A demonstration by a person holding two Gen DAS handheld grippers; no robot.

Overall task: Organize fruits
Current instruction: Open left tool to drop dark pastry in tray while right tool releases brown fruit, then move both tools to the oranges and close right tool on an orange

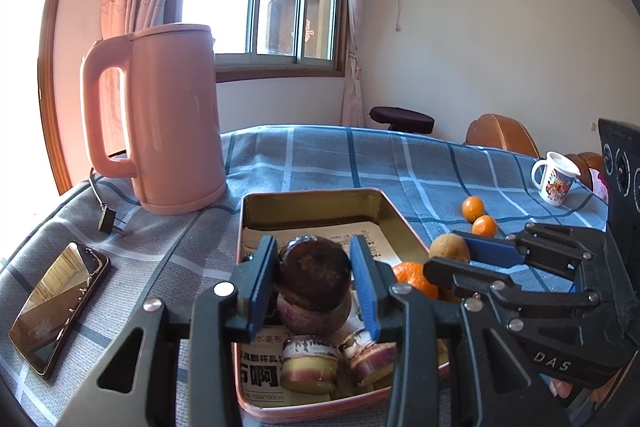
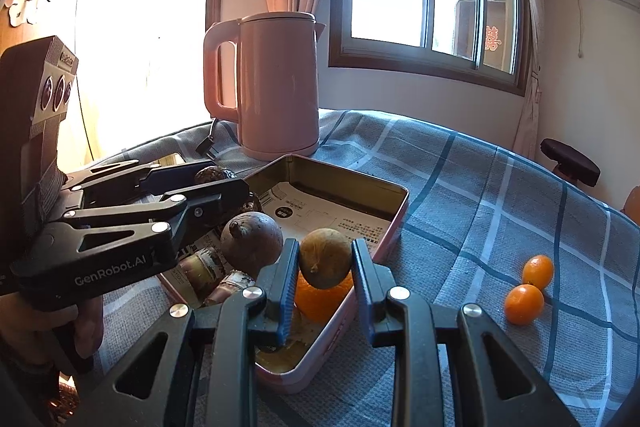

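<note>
Checked bench [image 1: 320, 155], pink kettle [image 1: 168, 115], tin [image 1: 312, 203] beside it, left tongs [image 1: 314, 275] clamped on dark fruit [image 1: 314, 271] over tin, right tongs [image 2: 325, 263] clamped on brown fruit [image 2: 325, 259] at tin's edge, orange [image 2: 320, 299] inside, two kumquats [image 2: 530, 283] on bench

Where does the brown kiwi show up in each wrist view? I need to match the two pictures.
Left wrist view: the brown kiwi sits right of centre, at the tin's right edge, between the fingers of the right gripper.
Right wrist view: the kiwi is at centre, gripped between the blue pads, above an orange.
Shared landmark: the pink kettle behind the tin.
</note>
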